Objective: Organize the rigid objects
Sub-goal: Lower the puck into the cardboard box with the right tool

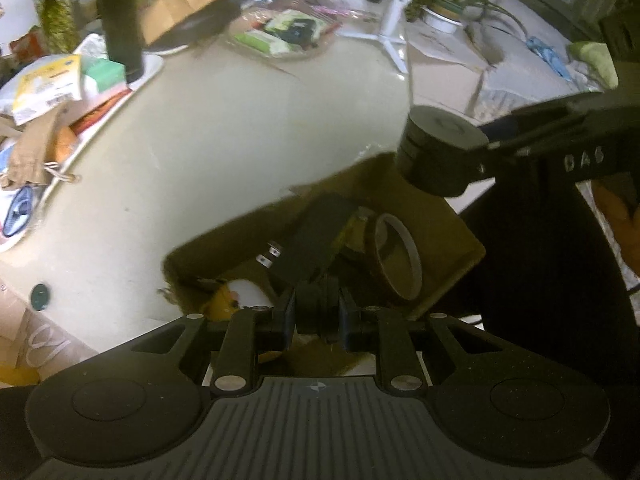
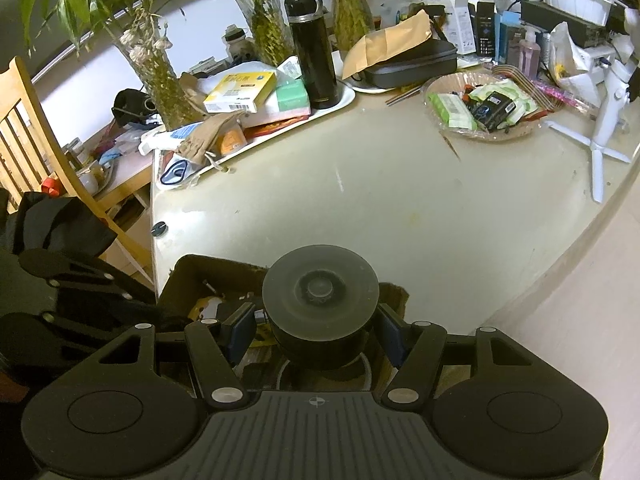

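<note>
An open cardboard box (image 1: 444, 236) stands at the table's near edge and holds a brown tape roll (image 1: 400, 258) and a yellow and white toy (image 1: 226, 300). My left gripper (image 1: 318, 312) is shut on a black plug adapter (image 1: 312, 244), whose metal prongs point left, just above the box's inside. My right gripper (image 2: 316, 332) is shut on a black round puck-shaped cylinder (image 2: 320, 300) over the same box (image 2: 208, 268). In the left wrist view that cylinder (image 1: 440, 148) hovers above the box's far right corner. The left gripper's body (image 2: 80, 284) shows at the left of the right wrist view.
At the back are a white tray (image 2: 346, 100) with a black flask (image 2: 312, 52) and boxes, a glass bowl of packets (image 2: 436, 120), a white tripod (image 2: 600, 132) and plant vases (image 2: 160, 80). A small dark cap (image 2: 159, 229) lies near the left table edge. A wooden chair (image 2: 24, 128) stands left.
</note>
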Tool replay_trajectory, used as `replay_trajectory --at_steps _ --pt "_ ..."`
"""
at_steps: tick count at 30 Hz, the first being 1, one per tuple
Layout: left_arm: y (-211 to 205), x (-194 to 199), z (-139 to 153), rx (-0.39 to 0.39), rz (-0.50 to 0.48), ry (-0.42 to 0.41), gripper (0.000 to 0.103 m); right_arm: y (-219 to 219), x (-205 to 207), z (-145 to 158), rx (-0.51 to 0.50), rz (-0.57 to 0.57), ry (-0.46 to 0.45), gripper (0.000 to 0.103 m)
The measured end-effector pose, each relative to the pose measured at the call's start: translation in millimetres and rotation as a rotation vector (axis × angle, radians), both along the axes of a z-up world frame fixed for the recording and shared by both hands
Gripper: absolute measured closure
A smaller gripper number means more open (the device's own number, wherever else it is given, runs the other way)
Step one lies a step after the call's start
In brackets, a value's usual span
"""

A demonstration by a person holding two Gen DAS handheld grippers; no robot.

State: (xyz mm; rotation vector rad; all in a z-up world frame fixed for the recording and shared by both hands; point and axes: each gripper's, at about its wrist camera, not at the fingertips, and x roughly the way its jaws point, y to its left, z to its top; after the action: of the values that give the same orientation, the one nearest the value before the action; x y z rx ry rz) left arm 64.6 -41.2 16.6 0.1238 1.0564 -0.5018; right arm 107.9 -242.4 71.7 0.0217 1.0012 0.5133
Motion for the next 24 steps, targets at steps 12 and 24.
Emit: replay_trajectory --at_steps 12,24 --pt "3.2 -14.8 -3.6 0.027 0.053 -0.036 0.052 0.6 -14.4 -12.5 -0.032 0.009 0.016 0.037" --pt "4.5 -19.8 -1.8 0.028 0.071 -0.046 0.052 14.4 -22.6 -19.3 -0.069 0.052 0.006 0.036"
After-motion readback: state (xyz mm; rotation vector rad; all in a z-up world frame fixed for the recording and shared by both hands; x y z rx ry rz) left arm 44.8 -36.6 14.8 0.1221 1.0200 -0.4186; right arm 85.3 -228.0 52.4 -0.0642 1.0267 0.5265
